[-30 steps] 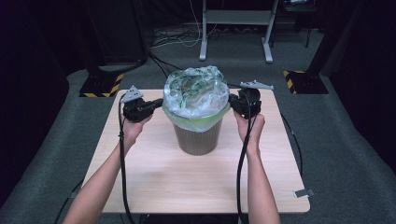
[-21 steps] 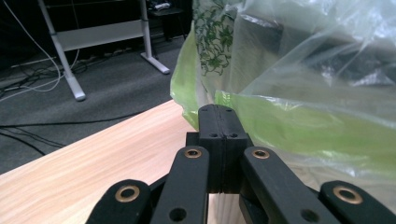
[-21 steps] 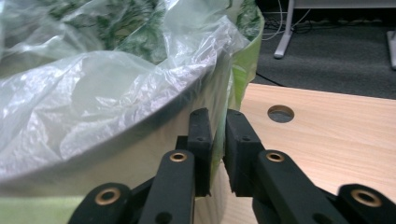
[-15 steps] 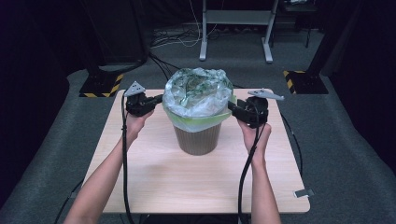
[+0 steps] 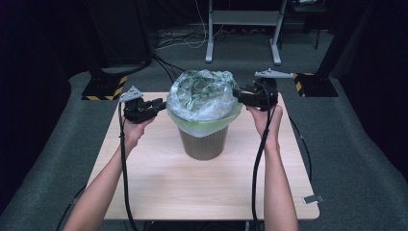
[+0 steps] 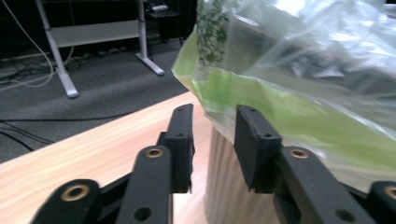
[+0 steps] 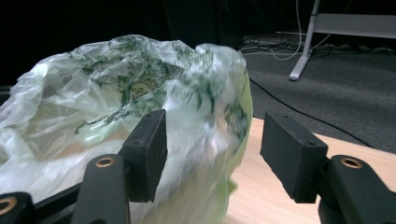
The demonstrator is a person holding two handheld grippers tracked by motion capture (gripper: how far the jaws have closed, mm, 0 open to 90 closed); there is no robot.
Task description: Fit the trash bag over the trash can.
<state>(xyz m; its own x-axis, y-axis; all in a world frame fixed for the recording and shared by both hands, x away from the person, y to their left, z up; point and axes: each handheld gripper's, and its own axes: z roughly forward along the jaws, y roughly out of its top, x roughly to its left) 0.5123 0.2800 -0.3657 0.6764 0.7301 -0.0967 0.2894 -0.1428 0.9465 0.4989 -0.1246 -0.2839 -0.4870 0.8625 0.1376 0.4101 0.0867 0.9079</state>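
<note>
A brown ribbed bin [image 5: 204, 142] stands mid-table, lined with a translucent green plastic bag [image 5: 204, 96] that puffs up above its rim. My left gripper [image 5: 161, 103] sits at the bag's left edge. Its jaws have just been opening; in the left gripper view [image 6: 214, 114] they stand apart beside the bin wall [image 6: 229, 186], with the bag's edge [image 6: 299, 70] above and behind them, not pinched. My right gripper [image 5: 239, 95] is at the bag's right side. Its jaws have also just been opening, and in the right gripper view [image 7: 215, 126] the bag [image 7: 116, 93] bulges loosely between them.
The wooden table [image 5: 192, 187] has bare room in front of the bin. A strip of tape [image 5: 312, 198] hangs at its front right edge. Behind the table are a desk frame [image 5: 240, 29], floor cables and two stands with striped bases [image 5: 103, 89] [image 5: 312, 84].
Both grippers were shut at the bag's rim; now their jaws stand apart and the bag is let go. The right gripper has risen a little.
</note>
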